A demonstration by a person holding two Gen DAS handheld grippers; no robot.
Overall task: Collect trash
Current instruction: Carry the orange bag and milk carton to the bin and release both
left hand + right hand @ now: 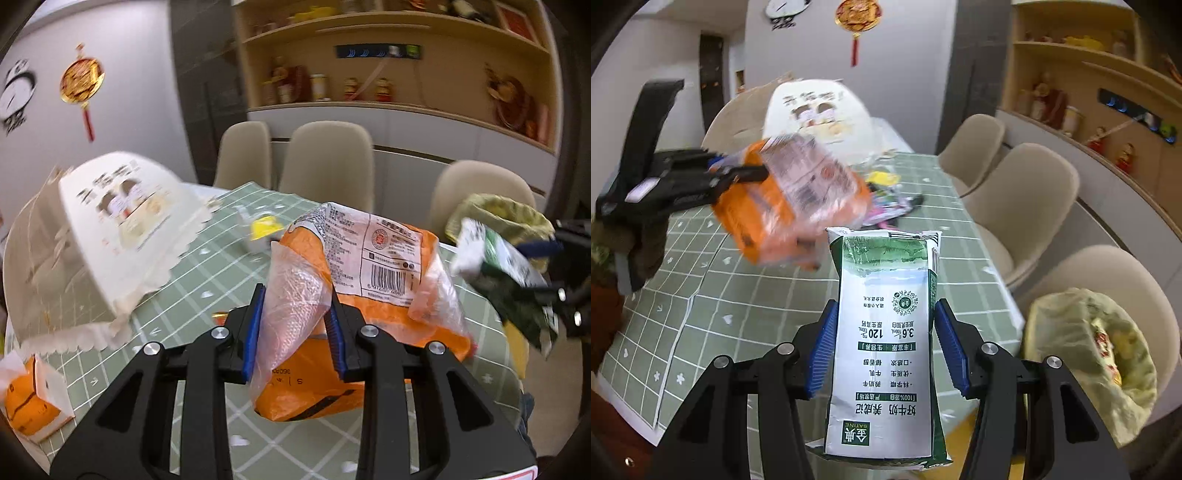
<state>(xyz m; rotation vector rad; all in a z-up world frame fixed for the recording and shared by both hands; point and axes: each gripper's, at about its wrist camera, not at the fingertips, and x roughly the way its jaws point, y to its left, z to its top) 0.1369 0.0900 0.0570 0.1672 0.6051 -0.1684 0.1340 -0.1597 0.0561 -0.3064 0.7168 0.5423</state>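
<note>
Above the table point(746, 302) I carry both pieces toward the lined bin point(1071, 373), which seems to hold wrappers already, though blur hides detail. My left gripper point(295, 328) pinches the orange bag point(388, 288) by its clear flap so it hangs free. My right gripper point(886, 343) clamps the milk carton point(886, 350) across its sides.

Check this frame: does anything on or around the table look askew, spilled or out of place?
Nothing is spilled. The white food cover sits tilted at the table's far corner, with small wrappers scattered beside it. An orange carton lies on its side near the edge. The milk carton looks squashed flat.
</note>
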